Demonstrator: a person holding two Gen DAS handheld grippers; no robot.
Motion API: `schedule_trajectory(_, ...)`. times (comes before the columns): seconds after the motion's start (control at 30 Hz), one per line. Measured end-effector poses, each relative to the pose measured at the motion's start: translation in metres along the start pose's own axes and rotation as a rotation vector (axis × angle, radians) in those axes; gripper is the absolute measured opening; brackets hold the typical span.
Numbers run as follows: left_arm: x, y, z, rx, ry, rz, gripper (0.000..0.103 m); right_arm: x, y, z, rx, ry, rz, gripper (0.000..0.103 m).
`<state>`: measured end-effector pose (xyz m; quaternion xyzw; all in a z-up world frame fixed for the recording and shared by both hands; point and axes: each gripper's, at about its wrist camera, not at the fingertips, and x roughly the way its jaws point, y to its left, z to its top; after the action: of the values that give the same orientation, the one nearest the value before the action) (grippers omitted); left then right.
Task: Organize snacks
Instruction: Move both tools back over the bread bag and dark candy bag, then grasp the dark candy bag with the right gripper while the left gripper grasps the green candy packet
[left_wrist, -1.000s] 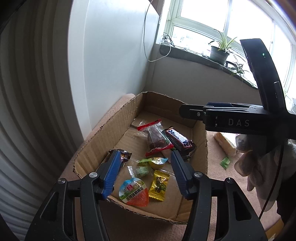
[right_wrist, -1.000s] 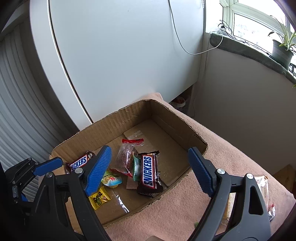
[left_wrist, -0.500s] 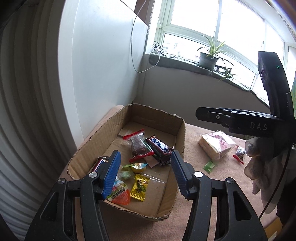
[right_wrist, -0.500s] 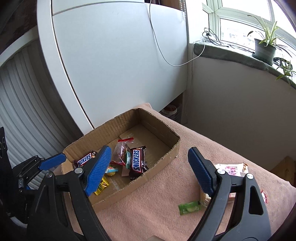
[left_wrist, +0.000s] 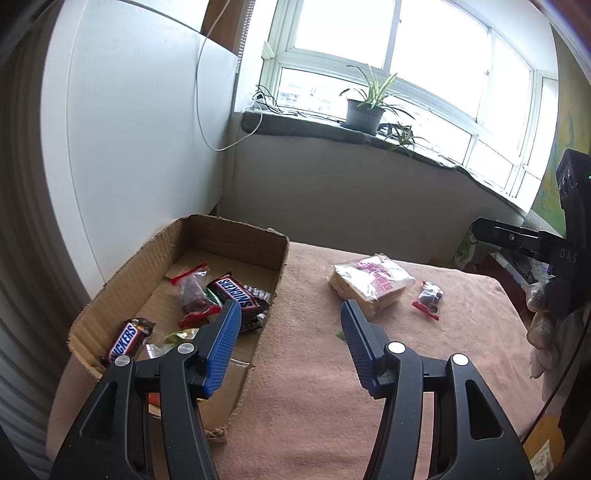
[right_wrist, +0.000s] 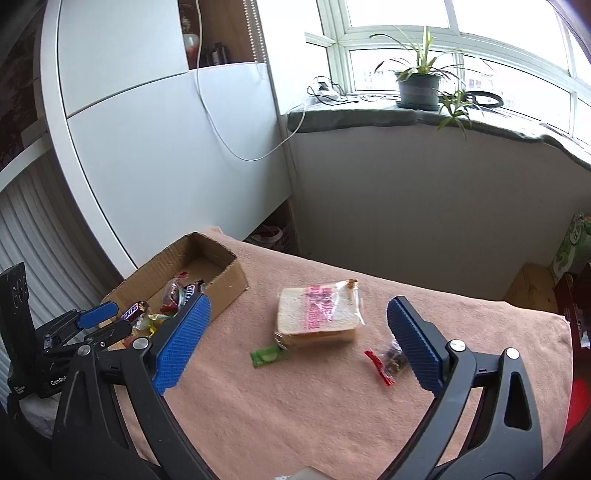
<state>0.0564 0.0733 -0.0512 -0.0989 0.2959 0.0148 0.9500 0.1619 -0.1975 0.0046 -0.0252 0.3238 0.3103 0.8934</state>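
Observation:
A cardboard box (left_wrist: 236, 232) (right_wrist: 225, 286) on the pink cloth holds Snickers bars (left_wrist: 236, 291), a red-sealed packet (left_wrist: 192, 291) and small candies. On the cloth lie a bagged sandwich (left_wrist: 369, 284) (right_wrist: 319, 308), a small red-edged dark snack packet (left_wrist: 428, 299) (right_wrist: 388, 362) and a green candy (right_wrist: 267, 355). My left gripper (left_wrist: 290, 339) is open and empty, above the box's right edge. My right gripper (right_wrist: 295, 339) is open and empty, raised over the cloth in front of the sandwich.
The pink cloth-covered table (right_wrist: 332, 406) ends at the right and front edges. A white cabinet (right_wrist: 166, 147) stands behind the box. A windowsill with a potted plant (right_wrist: 417, 88) runs along the back wall. A cable (right_wrist: 236, 147) hangs by the cabinet.
Both grippers have pulled back and swung right, away from the box. The sandwich, dark packet and green candy on the cloth have come into view. Both stay open and empty.

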Motion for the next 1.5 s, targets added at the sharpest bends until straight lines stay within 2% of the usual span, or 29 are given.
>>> schedule_trajectory(0.23,0.013,-0.037,-0.007,0.057,0.043,-0.083,0.056,-0.019,-0.053,-0.021,0.035,0.022,-0.069,0.098)
schedule_trajectory(0.5,0.042,-0.062,-0.013,0.079,0.113,-0.155,0.056,-0.002,-0.088,-0.041,0.107,0.107,-0.085,0.098)
schedule_trajectory(1.07,0.115,-0.073,-0.022,0.123,0.258,-0.157,0.055,0.083,-0.126,-0.050,0.274,0.263,-0.046,0.098)
schedule_trajectory(1.2,0.129,-0.075,-0.023,0.145,0.276,-0.146,0.052,0.098,-0.129,-0.050,0.300,0.287,-0.038,0.097)
schedule_trajectory(1.33,0.141,-0.072,-0.023,0.151,0.291,-0.142,0.050,0.112,-0.129,-0.049,0.314,0.317,-0.043,0.090)
schedule_trajectory(1.5,0.150,-0.072,-0.027,0.165,0.314,-0.175,0.044,0.126,-0.127,-0.050,0.323,0.346,-0.046,0.090)
